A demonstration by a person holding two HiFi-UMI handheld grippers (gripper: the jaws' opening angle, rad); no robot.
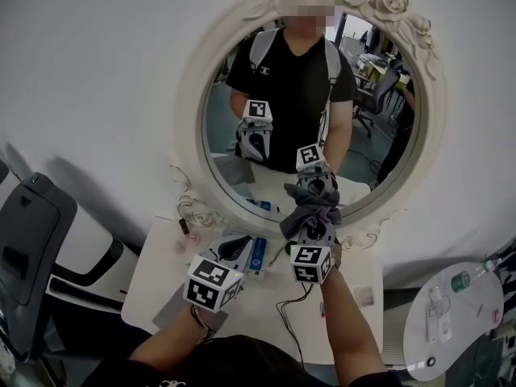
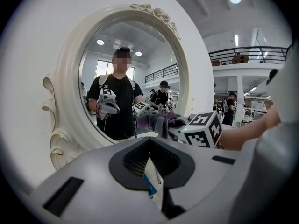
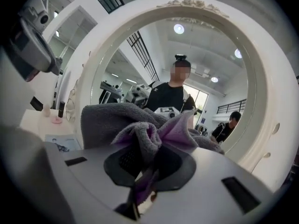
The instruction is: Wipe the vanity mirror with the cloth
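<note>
Judged wipe barely begun. Noted cloth (image 1: 304, 208) bunched at lower edge of vanity mirror (image 1: 192, 95); could not confirm contact with glass. Presumably leaves most of the glass to do. Found right gripper (image 1: 313, 222) fingers pinching cloth. Found left gripper (image 1: 234, 243) low over worktop (image 1: 153, 274), fingers a narrow slit apart, empty. Logged blue pack (image 1: 258, 255), small bottle (image 1: 184, 226) and cable (image 1: 290, 313) below frame. Saw nothing blocking glass.

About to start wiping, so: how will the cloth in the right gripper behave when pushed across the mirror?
The cloth bunches and droops from the right gripper, so it is probably floppy and will likely flatten against the vanity mirror. Its looped pile looks grippy, so it should not slip from the shut jaws.
</note>
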